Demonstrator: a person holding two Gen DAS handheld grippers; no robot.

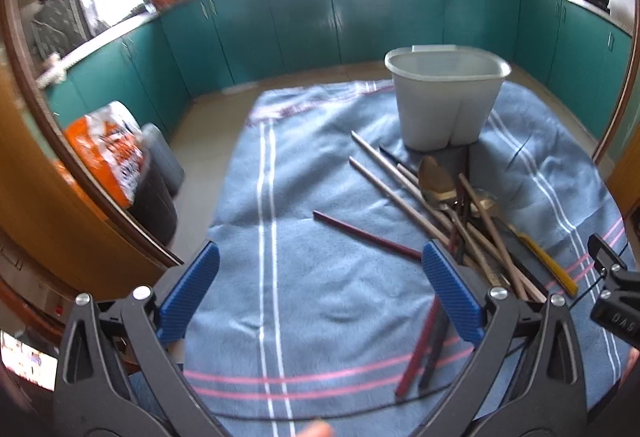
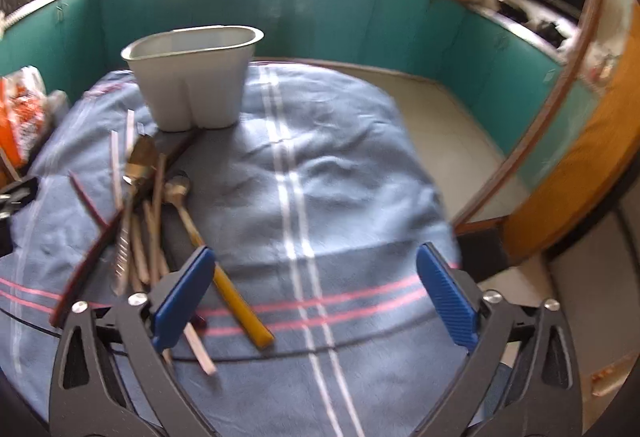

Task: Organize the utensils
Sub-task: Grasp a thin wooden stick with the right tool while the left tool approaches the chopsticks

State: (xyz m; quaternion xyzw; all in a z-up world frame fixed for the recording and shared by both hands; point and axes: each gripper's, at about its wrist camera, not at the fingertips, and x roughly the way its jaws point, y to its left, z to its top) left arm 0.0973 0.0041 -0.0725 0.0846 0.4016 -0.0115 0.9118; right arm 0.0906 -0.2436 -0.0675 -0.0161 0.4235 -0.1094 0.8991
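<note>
The left gripper [image 1: 318,289] hovers above the blue striped cloth [image 1: 320,165] that covers the tabletop, its 2 blue fingers [image 1: 190,289] spread wide with nothing between them. A dark red chopstick [image 1: 366,235] lies alone on the cloth toward the middle. To its right sits the loose pile of utensils [image 1: 460,213]: pale wooden chopsticks, dark ones, a gold spoon [image 1: 436,181] and a yellow-handled spoon [image 2: 240,301] whose handle points toward the near edge. Behind the pile, toward the far edge, a white oval holder [image 1: 446,97] stands upright on the cloth; its inside is not visible. The right gripper [image 2: 316,297] hangs over the cloth just right of the pile, its fingers [image 2: 448,301] also parted wide and holding nothing; its left finger overlaps the yellow handle in view.
</note>
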